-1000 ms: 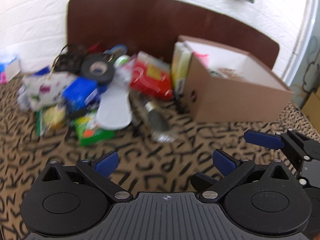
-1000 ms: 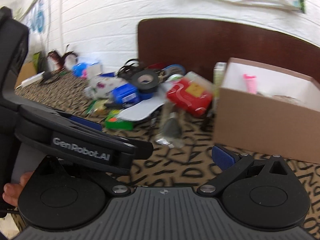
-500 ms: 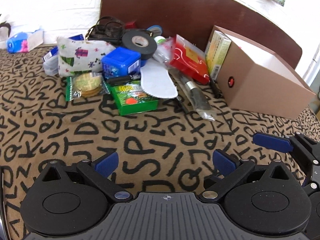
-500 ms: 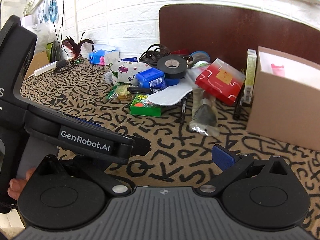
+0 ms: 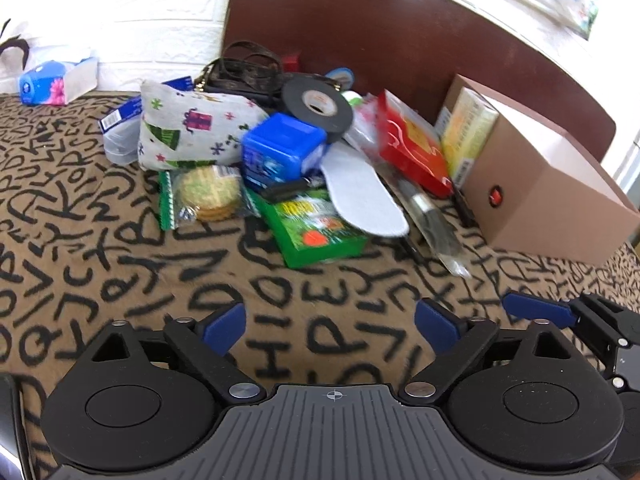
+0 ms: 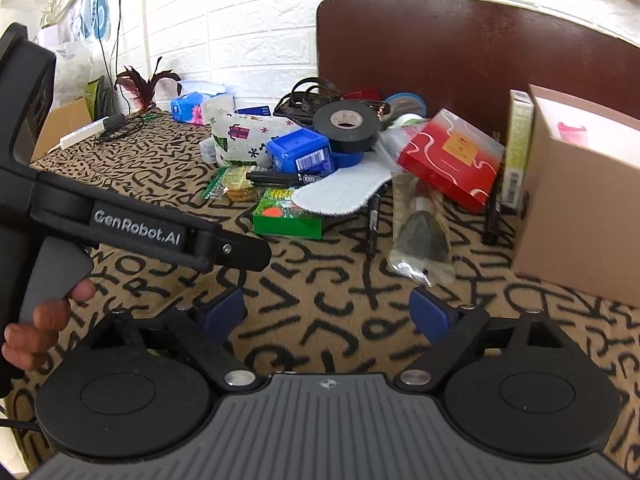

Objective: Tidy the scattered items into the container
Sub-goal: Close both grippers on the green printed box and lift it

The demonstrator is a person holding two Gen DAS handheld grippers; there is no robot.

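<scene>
Blue-padded, both tools gape wide and empty above the letter-print counter: left tool, right tool. Ahead lies the green packet under a white insole; right stands the cardboard box.

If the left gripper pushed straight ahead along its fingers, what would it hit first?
Probably the green packet at the near edge of the pile, with the white insole lying over its far side. The left gripper is open above bare cloth; depth is uncertain.

A tissue pack — beside a dark feather — against the white brick wall.
</scene>
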